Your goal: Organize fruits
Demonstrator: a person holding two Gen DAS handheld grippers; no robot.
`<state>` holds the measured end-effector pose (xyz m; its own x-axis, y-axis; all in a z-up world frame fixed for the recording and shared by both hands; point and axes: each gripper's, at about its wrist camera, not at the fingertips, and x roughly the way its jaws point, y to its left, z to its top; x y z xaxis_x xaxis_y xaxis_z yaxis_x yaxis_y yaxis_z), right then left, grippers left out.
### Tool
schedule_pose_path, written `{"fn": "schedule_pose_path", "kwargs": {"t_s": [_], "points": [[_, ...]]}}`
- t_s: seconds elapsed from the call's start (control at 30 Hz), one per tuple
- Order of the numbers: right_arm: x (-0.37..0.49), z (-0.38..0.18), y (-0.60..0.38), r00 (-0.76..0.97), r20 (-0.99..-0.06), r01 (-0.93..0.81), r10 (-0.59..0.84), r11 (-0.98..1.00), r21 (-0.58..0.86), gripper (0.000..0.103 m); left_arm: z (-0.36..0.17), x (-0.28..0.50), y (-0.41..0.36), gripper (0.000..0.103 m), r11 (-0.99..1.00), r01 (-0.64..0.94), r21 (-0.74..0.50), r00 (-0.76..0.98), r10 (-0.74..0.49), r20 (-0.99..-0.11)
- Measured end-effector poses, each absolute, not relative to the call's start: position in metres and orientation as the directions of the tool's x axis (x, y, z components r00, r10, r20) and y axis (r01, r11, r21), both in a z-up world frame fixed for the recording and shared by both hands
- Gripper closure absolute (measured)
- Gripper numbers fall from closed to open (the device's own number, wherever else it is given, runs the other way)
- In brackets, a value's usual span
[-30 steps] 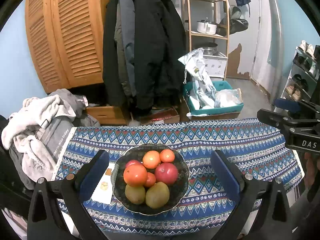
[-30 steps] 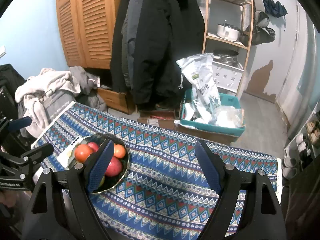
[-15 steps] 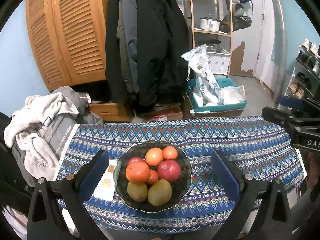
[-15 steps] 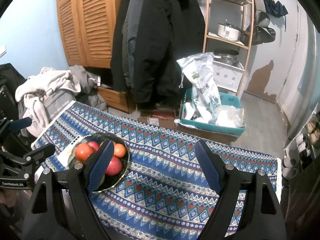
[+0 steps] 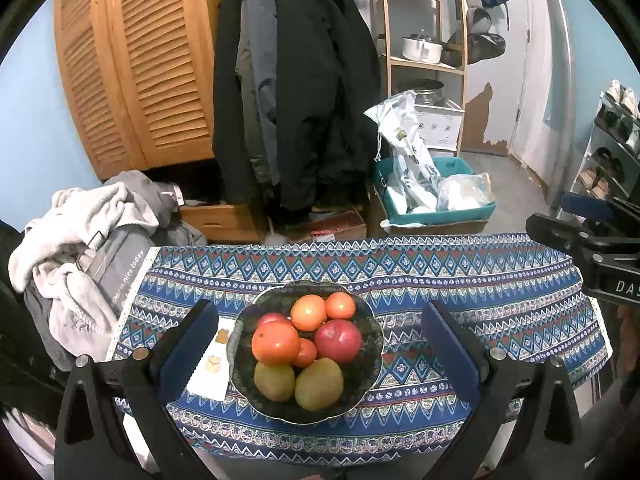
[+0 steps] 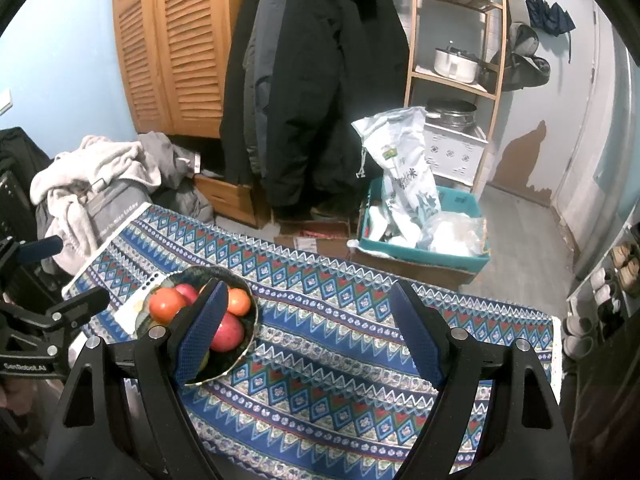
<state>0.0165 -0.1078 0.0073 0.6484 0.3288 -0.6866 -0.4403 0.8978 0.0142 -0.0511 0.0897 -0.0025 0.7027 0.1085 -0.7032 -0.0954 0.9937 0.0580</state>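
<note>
A dark bowl [image 5: 370, 364] stands on the blue patterned tablecloth [image 5: 480, 300]. It holds several fruits: oranges [image 5: 276, 342], a red apple [image 5: 338, 340] and two green-brown fruits [image 5: 319, 384] at the front. My left gripper [image 5: 318, 316] hovers above the bowl, open wide, its blue pads on either side of it and touching nothing. My right gripper [image 6: 308, 292] is open too and empty, over bare cloth to the right of the bowl [image 6: 250, 320]. Its left finger hides part of the fruit in the right wrist view.
A white card [image 5: 212, 372] with small snack pieces lies left of the bowl. Piled clothes [image 5: 80, 240] sit at the table's left end. Behind the table are hanging coats [image 5: 296, 100], a teal bin [image 5: 436, 208] and a wooden shelf [image 5: 424, 64].
</note>
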Motion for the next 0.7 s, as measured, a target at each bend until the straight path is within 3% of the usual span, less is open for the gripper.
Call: {"fn": "schedule_pose_path", "kwargs": {"t_s": [0.7], "points": [[0.0161, 0.0075, -0.1086, 0.649, -0.686, -0.439, 0.329, 0.898, 0.015, 0.021, -0.0037, -0.0513, 0.0868, 0.001, 0.994, -0.092, 0.058, 0.695, 0.106, -0.712]]}}
